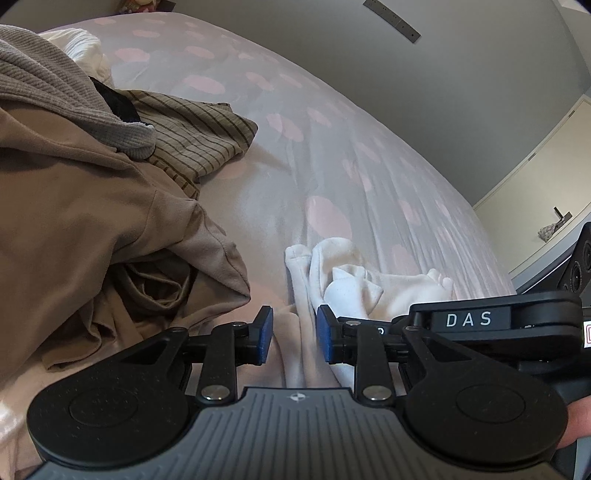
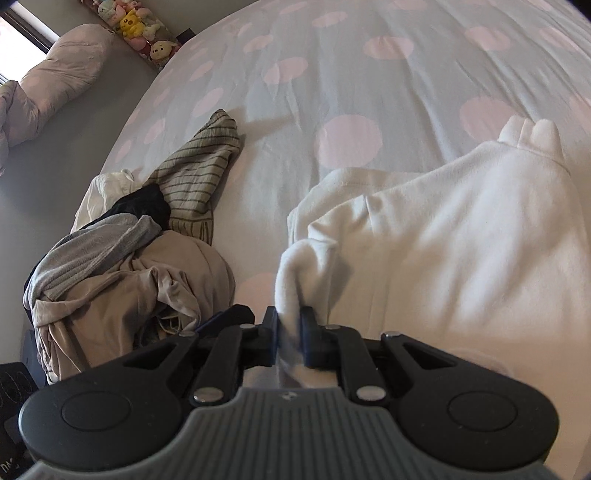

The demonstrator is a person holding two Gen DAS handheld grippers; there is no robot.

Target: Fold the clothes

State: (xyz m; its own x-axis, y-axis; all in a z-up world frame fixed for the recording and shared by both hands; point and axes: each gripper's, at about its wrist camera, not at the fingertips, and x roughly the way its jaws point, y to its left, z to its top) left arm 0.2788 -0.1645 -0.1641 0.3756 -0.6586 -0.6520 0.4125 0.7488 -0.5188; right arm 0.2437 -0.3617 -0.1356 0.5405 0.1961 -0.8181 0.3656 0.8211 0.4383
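Note:
A white fleece garment [image 2: 443, 240] lies spread on the dotted bed sheet [image 2: 332, 74]. My right gripper [image 2: 290, 334] is shut on a bunched fold at its near edge, and the cloth rises out between the pads. In the left wrist view the same garment [image 1: 369, 280] lies crumpled just ahead. A strip of it runs down through my left gripper [image 1: 295, 334], whose blue pads [image 1: 266, 334] stand narrow with the fold filling the gap. The right tool's black body crosses that view at the lower right.
A heap of unfolded clothes sits to the left: a tan garment [image 1: 92, 206], a grey ribbed one [image 1: 55, 81], a striped one [image 1: 199, 136] and something black. Bare sheet stretches beyond. Plush toys [image 2: 136, 26] and a rolled duvet [image 2: 55, 85] lie off the bed, far left.

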